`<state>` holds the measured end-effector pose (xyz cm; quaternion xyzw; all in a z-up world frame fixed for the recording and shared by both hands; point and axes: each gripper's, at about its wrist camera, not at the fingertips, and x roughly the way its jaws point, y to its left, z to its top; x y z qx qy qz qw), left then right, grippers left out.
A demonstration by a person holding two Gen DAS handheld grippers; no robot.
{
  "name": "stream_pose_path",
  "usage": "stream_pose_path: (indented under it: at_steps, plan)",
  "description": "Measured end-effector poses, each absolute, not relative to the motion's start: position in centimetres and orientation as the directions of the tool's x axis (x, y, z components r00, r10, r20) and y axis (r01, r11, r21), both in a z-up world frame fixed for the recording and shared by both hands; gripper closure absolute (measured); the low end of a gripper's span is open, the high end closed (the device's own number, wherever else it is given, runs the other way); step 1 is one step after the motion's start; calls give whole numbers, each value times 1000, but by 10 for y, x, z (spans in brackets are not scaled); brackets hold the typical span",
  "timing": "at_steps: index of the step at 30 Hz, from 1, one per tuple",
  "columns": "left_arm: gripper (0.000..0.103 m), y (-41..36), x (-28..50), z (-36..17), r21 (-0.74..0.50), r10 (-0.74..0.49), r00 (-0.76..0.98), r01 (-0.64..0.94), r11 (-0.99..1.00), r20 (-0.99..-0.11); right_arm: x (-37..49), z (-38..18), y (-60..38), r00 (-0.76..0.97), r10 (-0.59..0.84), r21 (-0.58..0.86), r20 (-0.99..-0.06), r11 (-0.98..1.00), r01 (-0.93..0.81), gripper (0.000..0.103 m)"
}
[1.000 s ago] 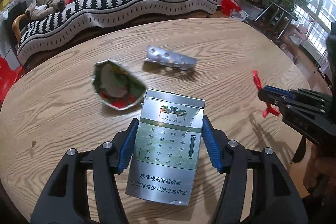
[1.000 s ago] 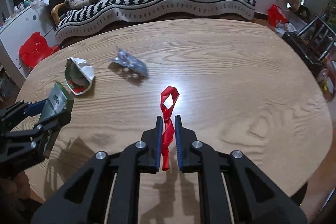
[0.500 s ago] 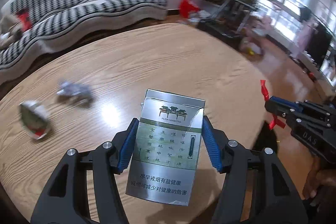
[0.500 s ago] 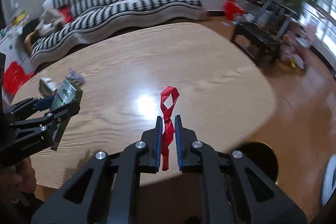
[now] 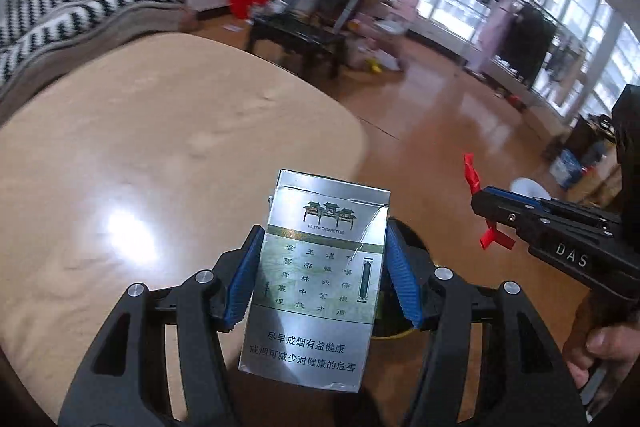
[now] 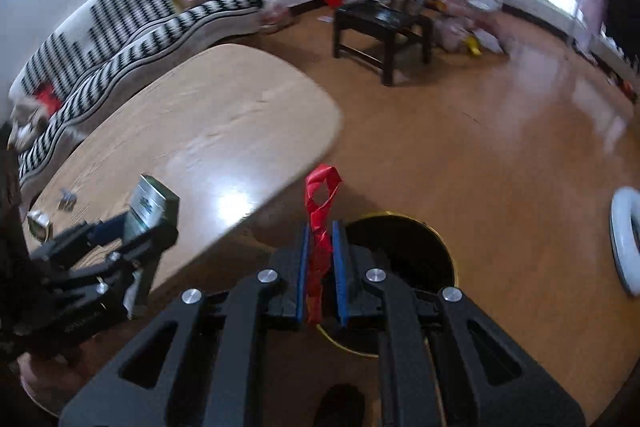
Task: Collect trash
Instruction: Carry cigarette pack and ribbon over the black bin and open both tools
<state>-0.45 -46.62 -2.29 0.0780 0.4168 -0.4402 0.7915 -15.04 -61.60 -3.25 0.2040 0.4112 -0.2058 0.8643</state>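
Trash is in both grippers right now. The left gripper (image 5: pixel 320 275) is pinching a silver cigarette pack (image 5: pixel 320 279) by its two long sides, with the blue pads (image 5: pixel 244 287) pressed flat on the card. The right gripper (image 6: pixel 320 267) is squeezed almost all the way together on a red ribbon (image 6: pixel 320 211), and the loop of the ribbon sticks up past the tips.

Both pieces are up in the air, past the edge of the wooden table (image 6: pixel 208 131). A round dark bin (image 6: pixel 404 259) with a yellow rim sits on the floor right under the right gripper. In the left view only a bit of that bin shows, behind the pack.

The pack looks light and is probably empty. It is a thin card box, stiff at the edges but easy to crush, and its shiny skin may be slippery. Holding it by the narrow sides near the middle, like now, looks like a good way. It should drop straight down when let go.

The ribbon is soft, floppy and very light. It can only be held by pinching it flat. It might stick to a pad or float to one side when it falls, so letting go low over the bin seems best.

Two more small bits of trash (image 6: pixel 52 211) lie far back on the table.
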Motion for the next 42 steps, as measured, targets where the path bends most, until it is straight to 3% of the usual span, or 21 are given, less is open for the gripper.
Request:
stream_pose_path:
  at_steps: [9,34,36,37,39,40,41,42]
  plan:
    - [45,-526,-26,-55,-289,-636,150,796,531,-757,-189,-52,-668,563,-136,305,-815,727,616,91]
    - [44,-553,-30,-75,-283,-618,109,819,500,-779,-179,-49,-665,540,-176,268,-823,718,642,90]
    - [41,-554,-30,-76,-285,-619,102,821,494,-779,-180,-49,-666,540,-176,273,-823,712,647,90]
    - [34,-555,-31,-77,-286,-620,101,821,494,-778,-181,-49,-666,539,-175,276,-824,707,651,90]
    - [24,-555,-32,-77,-289,-623,102,819,495,-776,-182,-50,-668,538,-174,282,-825,698,658,67]
    - [22,-555,-32,-77,-289,-625,105,819,496,-774,-184,-49,-668,541,-180,284,-821,694,662,36]
    - [22,-555,-32,-76,-288,-626,107,819,496,-773,-186,-47,-668,548,-194,282,-814,694,663,27]
    - [21,-555,-32,-76,-286,-625,109,820,496,-773,-186,-44,-667,552,-206,275,-808,697,662,27]
